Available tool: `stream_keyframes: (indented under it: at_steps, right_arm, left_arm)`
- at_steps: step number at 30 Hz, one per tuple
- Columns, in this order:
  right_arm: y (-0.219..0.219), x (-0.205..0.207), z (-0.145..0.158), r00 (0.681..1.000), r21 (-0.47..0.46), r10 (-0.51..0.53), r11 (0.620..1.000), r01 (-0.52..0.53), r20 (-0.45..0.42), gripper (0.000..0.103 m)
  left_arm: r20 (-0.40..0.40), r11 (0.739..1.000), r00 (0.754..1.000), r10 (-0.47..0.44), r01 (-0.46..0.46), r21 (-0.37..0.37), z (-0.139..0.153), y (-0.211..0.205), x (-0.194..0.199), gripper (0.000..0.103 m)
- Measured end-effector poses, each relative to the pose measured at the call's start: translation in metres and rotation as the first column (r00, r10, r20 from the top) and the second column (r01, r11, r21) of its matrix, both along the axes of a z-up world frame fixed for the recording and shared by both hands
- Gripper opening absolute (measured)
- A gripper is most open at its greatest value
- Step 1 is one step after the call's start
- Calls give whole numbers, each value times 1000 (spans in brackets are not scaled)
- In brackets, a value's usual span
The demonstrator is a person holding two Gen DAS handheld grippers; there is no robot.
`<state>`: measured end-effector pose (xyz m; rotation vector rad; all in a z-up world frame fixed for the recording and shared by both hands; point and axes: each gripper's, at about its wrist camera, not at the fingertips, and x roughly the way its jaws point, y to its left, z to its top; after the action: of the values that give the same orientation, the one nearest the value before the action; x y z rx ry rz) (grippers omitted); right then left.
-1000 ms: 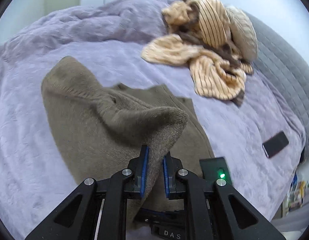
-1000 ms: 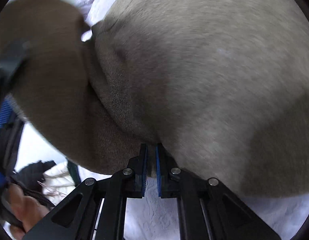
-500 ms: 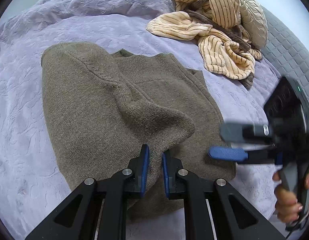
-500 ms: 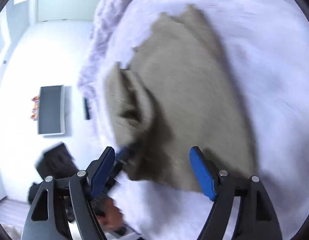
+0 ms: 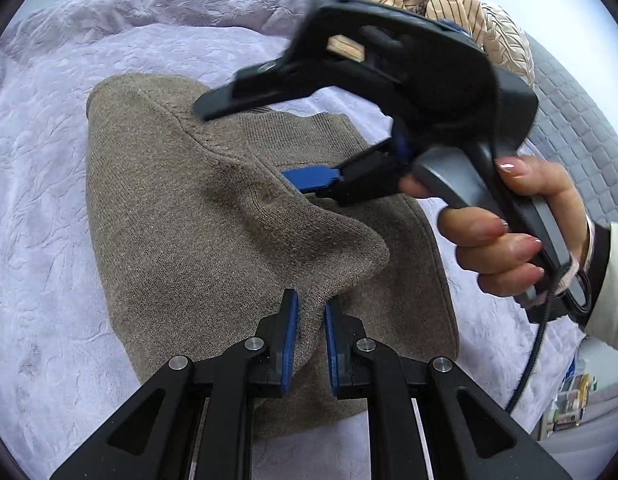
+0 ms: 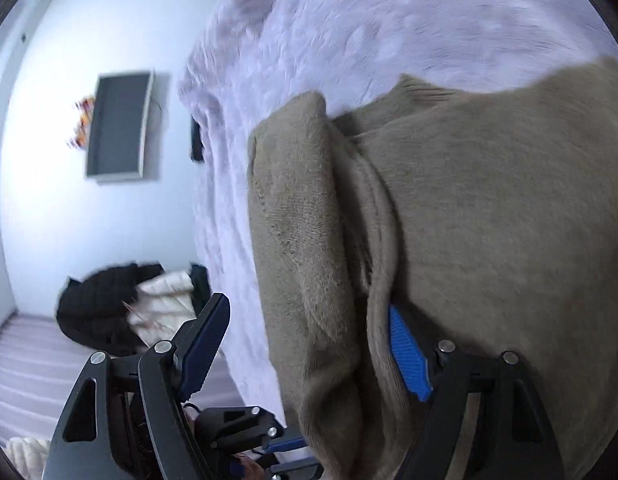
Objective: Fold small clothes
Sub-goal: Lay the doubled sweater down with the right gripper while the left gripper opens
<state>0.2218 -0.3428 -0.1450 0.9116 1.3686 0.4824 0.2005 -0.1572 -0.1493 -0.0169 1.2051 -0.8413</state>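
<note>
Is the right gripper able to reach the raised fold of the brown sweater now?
Probably yes: the right gripper is open right at the raised fold of the brown sweater, with nothing between.

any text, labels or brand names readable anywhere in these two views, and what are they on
No readable text in either view.
Shelf items at the lower right edge of the left wrist view: packaging too small to read.
Right gripper body: a tan patch, blurred, no lettering legible.
Wall screen in the right wrist view: blank, blurred.
Brown knit sweater, purple bedspread, striped clothes: no visible tags or print.
</note>
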Motion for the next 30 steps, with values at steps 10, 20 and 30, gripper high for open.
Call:
stream_keyframes:
  at_steps: [10, 20, 30]
  right_arm:
    - [15, -18, 49, 998, -120, 18, 993, -12, 56, 17]
    - [-43, -101, 78, 969, -156, -211, 961, 230, 128, 17]
    - [-92, -159, 12, 933, -172, -360, 918, 357, 11, 24]
  left_arm:
    - [-5, 992, 995, -100, 99, -80, 26, 5, 3, 14]
    - [16, 948, 951, -308, 309, -80, 31, -36, -40, 14]
    - [-56, 945, 947, -318, 321, 65, 3, -42, -68, 15]
